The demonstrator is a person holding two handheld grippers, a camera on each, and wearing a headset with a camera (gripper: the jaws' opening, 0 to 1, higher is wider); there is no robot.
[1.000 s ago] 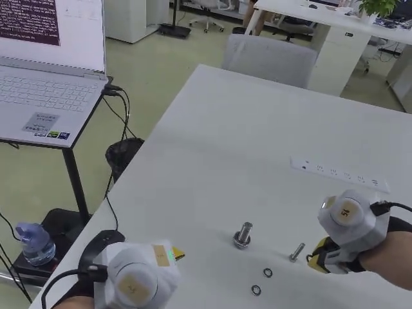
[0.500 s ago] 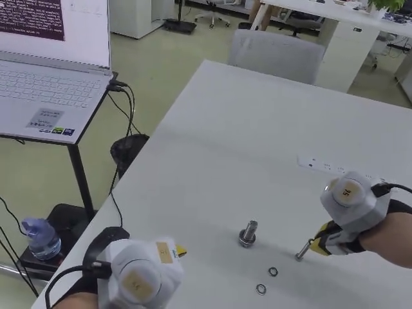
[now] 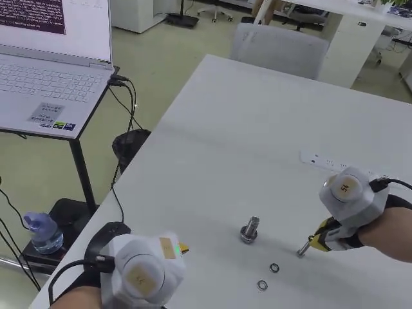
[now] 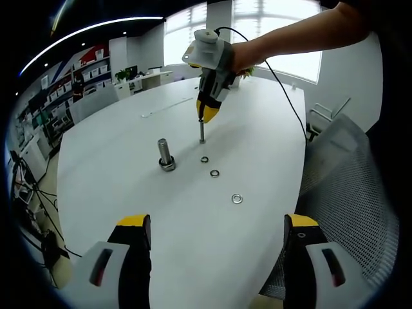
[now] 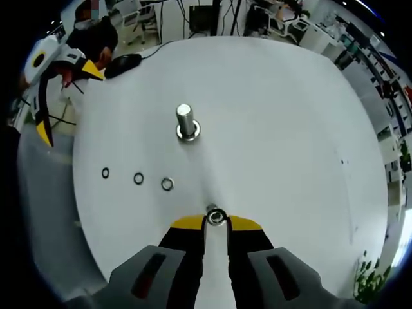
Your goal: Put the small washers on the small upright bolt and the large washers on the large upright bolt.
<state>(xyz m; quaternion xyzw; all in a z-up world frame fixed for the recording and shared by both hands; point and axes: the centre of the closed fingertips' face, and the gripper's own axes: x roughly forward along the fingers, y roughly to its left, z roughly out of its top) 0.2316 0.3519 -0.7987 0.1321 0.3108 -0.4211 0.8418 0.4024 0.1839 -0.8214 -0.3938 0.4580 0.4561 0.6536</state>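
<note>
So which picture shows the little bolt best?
The left gripper view: the small bolt stands side-on, whole, under the right tongs. The right gripper view looks down on its end; in the head view it's tiny.

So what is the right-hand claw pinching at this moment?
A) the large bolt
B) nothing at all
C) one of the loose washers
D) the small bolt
D: the right claw is shut on the small bolt, whose lower end rests on the white table, while the large bolt stands apart and the washers lie loose.
</note>
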